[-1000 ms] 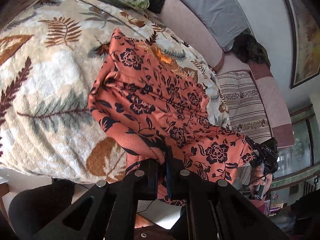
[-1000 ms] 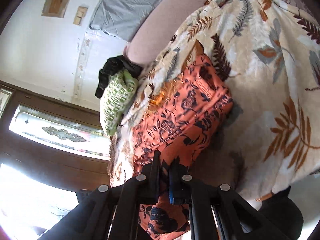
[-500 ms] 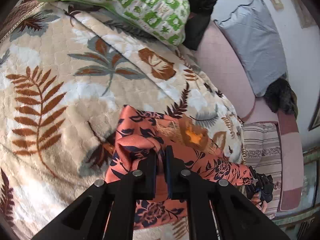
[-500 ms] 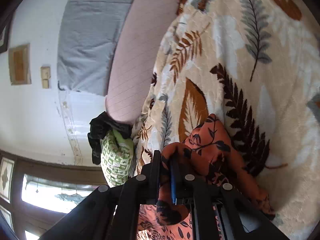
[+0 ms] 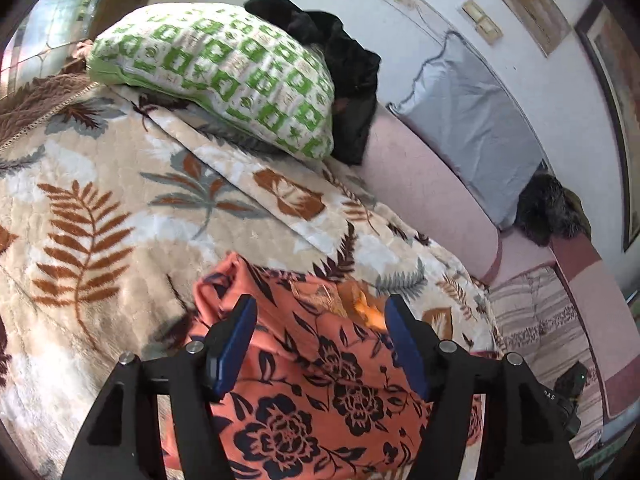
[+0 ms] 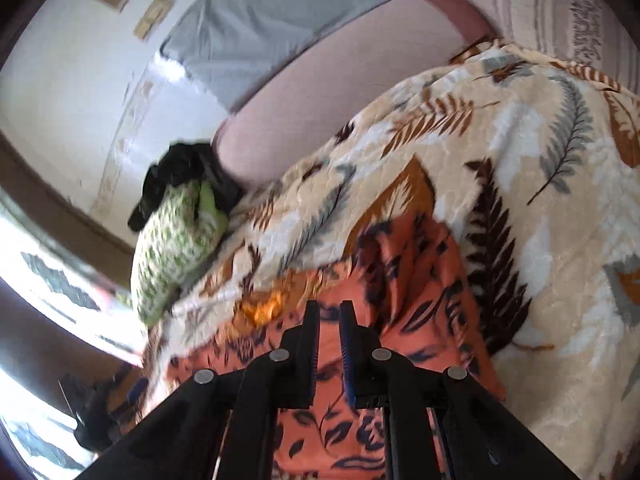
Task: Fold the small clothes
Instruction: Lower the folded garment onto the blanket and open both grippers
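Note:
An orange garment with dark flower print lies folded over on the leaf-patterned blanket. My left gripper is wide open just above the garment's far folded edge, holding nothing. In the right wrist view the same garment lies under my right gripper. Its jaws stand a narrow gap apart, with no cloth between them. The view is motion-blurred.
A green-and-white patterned pillow and a black garment lie at the far end of the blanket. A pink sofa back with a grey cushion runs along the wall. A striped cloth lies to the right.
Both grippers carried the garment's near edge forward over itself to the far edge. The left gripper has opened wide and let go. The right jaws have parted slightly and released the cloth.

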`<state>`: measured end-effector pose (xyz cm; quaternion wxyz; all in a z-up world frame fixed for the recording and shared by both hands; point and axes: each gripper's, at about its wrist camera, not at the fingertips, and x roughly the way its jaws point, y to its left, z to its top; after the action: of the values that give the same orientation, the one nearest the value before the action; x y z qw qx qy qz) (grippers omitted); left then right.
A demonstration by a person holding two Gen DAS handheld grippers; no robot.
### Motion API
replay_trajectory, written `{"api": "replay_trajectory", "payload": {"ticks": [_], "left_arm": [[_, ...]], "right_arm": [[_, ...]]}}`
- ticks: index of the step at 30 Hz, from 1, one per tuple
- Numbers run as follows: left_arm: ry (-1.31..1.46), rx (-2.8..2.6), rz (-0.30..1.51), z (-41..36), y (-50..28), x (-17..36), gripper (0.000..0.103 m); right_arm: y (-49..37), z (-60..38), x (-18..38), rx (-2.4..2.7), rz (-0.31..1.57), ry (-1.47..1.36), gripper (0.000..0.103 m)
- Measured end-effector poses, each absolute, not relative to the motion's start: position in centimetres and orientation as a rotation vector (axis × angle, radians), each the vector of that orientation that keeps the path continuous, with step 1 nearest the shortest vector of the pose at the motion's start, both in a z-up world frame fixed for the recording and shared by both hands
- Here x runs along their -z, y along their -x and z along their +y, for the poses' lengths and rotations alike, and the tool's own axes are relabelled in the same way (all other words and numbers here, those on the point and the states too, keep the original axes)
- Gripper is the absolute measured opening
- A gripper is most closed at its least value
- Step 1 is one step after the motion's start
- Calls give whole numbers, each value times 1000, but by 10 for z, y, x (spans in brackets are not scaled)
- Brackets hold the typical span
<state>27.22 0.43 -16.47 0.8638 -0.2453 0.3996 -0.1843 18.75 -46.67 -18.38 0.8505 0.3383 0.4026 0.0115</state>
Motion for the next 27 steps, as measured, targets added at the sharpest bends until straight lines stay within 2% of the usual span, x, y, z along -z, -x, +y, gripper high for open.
{"api": "replay_trajectory", "payload": {"ticks": [4, 7, 10, 14, 17, 21, 27], "left_arm": [[400, 520, 1004, -34, -263, 197, 67], [368, 555, 1068, -42, -254, 218, 67], [329, 551, 1090, -41, -253, 232, 67], [359, 554, 1066, -34, -253, 230, 67], [360, 518, 1034, -24, -253, 223, 67], [381, 431, 981, -1, -261, 214, 67], [409, 271, 967, 27, -272, 218, 67]], "right_arm": [[-194, -381, 221, -80, 1074, -493, 12], [-212, -348, 251, -81, 1154, -395, 12], [-257, -341, 262, -26, 1143, -328, 13], [-321, -369, 243, 83, 996, -461, 13], [-325, -377, 219, 81, 876, -567, 12], [-325, -327, 220, -109, 940, -556, 12], [-350, -236, 268, -316, 1111, -569, 12]]}}
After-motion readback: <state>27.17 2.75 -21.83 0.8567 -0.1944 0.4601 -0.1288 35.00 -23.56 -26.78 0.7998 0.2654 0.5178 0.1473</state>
